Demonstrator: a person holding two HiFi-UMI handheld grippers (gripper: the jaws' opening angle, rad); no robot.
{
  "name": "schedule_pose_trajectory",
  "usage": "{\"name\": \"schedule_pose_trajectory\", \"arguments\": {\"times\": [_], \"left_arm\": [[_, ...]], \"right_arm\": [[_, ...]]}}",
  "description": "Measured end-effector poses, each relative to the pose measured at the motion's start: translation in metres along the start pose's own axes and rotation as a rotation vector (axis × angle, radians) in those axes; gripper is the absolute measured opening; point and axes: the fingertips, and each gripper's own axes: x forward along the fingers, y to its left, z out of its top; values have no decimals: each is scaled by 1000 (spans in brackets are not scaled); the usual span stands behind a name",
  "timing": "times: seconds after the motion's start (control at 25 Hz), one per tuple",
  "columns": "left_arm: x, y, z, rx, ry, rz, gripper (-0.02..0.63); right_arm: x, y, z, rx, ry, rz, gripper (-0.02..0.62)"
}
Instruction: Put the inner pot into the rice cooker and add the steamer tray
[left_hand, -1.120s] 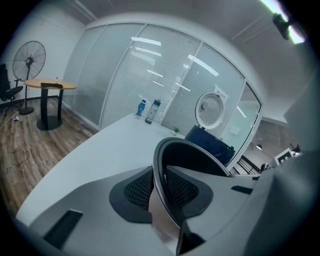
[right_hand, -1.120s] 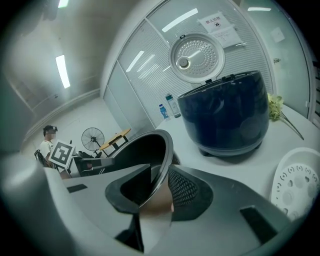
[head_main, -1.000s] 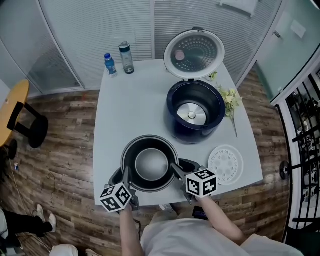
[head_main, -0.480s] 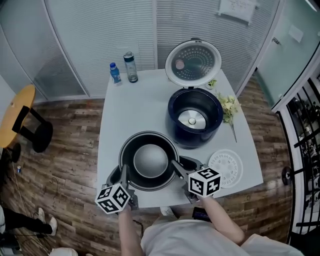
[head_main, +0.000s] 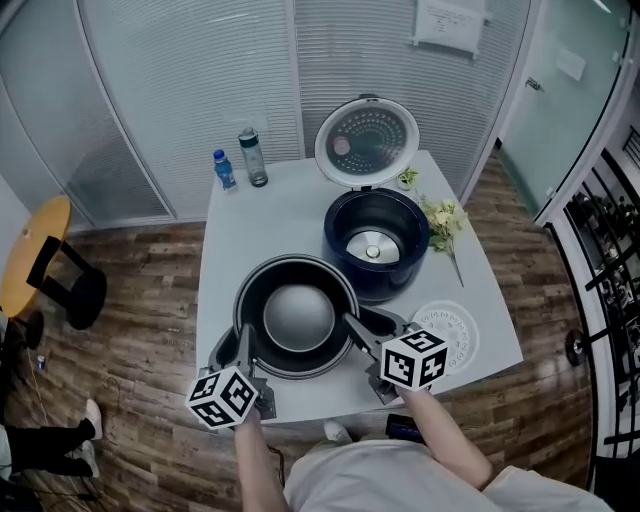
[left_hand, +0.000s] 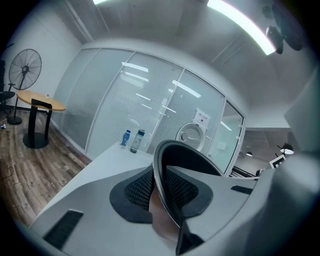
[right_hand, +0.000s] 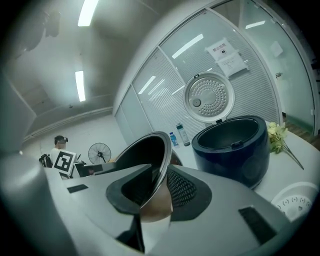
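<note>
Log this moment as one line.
left gripper: jaws on inner pot rim; right gripper: jaws just closing tighter on rim; rice cooker: open; steamer tray: on table

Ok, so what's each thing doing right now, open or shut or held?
inner pot, empty, held by its rim on both sides
left gripper, shut on the pot's rim
right gripper, jaws just closing further, clamped on the rim
rice cooker, empty, lid up
steamer tray, lying flat, untouched
bottles, upright

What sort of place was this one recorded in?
Probably an office or lab room, not a kitchen: glass partitions with a posted notice, and the rice cooker on a plain white table.
</note>
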Motion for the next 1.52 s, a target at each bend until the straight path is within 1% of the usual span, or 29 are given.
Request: {"name": "schedule_pose_trajectory", "arguments": {"times": [0.32,0.44,0.64,0.84,1.16,1.52], "left_arm": [[0,-31,26,16,-55,-80,78],[2,-45,36,38,-70,-109,80],[13,-65,49,54,-75,-152,80],[20,-77,56,69,-76,-188,81],[47,-102,73,104,-87,-221,81],[81,-136,80,126,-88,-267,81]], "right_arm": [[-26,3,35,-24,-92,-19,101],[-35,1,47,-20,-127,-26,100],[-49,-7,66,-16,-169,-49,98],[-57,-11,74,1,-206,-67,97],[-63,-33,95,23,-265,-76,94],[-76,-67,119,36,-323,-101,92]]}}
